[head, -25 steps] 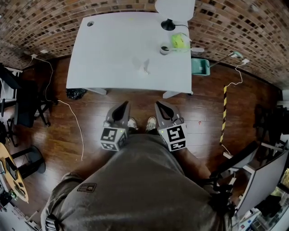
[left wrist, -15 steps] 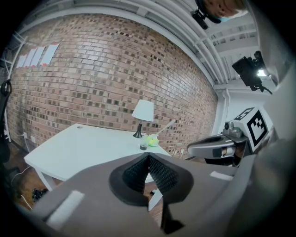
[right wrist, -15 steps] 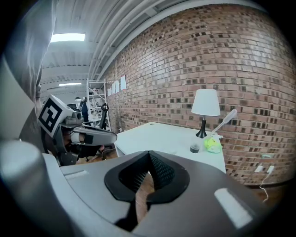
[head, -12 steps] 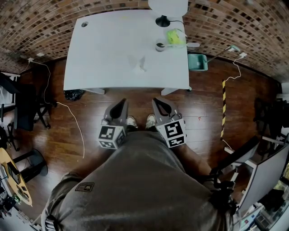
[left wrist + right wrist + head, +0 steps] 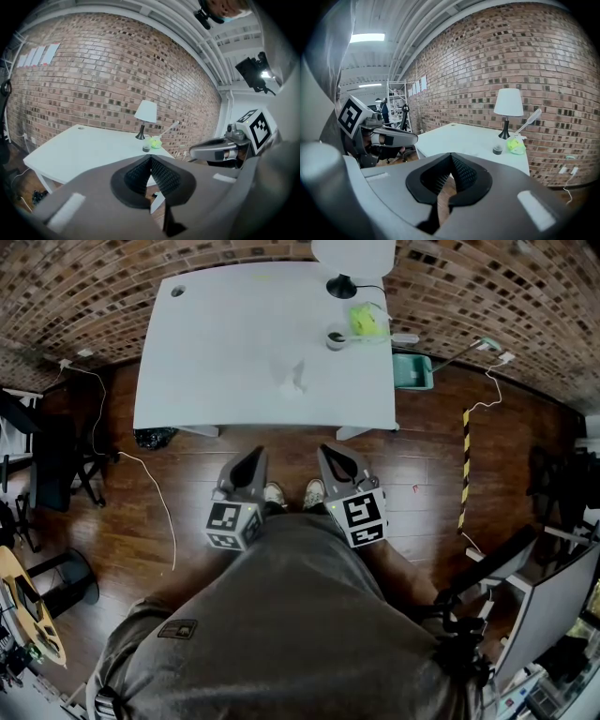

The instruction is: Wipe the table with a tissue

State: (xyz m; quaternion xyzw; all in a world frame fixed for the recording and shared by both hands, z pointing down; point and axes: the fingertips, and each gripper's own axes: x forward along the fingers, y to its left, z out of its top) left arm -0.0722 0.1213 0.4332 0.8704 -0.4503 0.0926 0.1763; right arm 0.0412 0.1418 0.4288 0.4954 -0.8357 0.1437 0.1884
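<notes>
White tabletop (image 5: 216, 343) is filling the far half of the head view, and the tissue (image 5: 292, 377) is lying on it as a small crumpled scrap, a little right of centre and towards the near edge. Both grippers are hanging well short of it, over the wooden floor (image 5: 422, 474). The left gripper (image 5: 255, 463) is holding its jaws pressed together with nothing between them, and the right gripper (image 5: 330, 457) is doing the same.

From here, the likeliest slip is a missed pick. The tissue looks thin and light, so jaws arriving shut or only half parted are probably going to push it along the surface instead of pinching it. A loose pinch is also risking the tissue dragging out once the wiping starts.

At the far right corner a lamp (image 5: 342, 283), a small dark cup (image 5: 336, 337) and a yellow-green object (image 5: 367, 322) are crowding together, and a wide wiping stroke that way is liable to knock them. A teal bin (image 5: 413, 371) is sitting just beyond the table's right edge. A white cable (image 5: 161, 507) is trailing over the floor at the left, and a black bag (image 5: 155, 436) is lying under the near left corner. Nothing is standing between the grippers and the tissue.
</notes>
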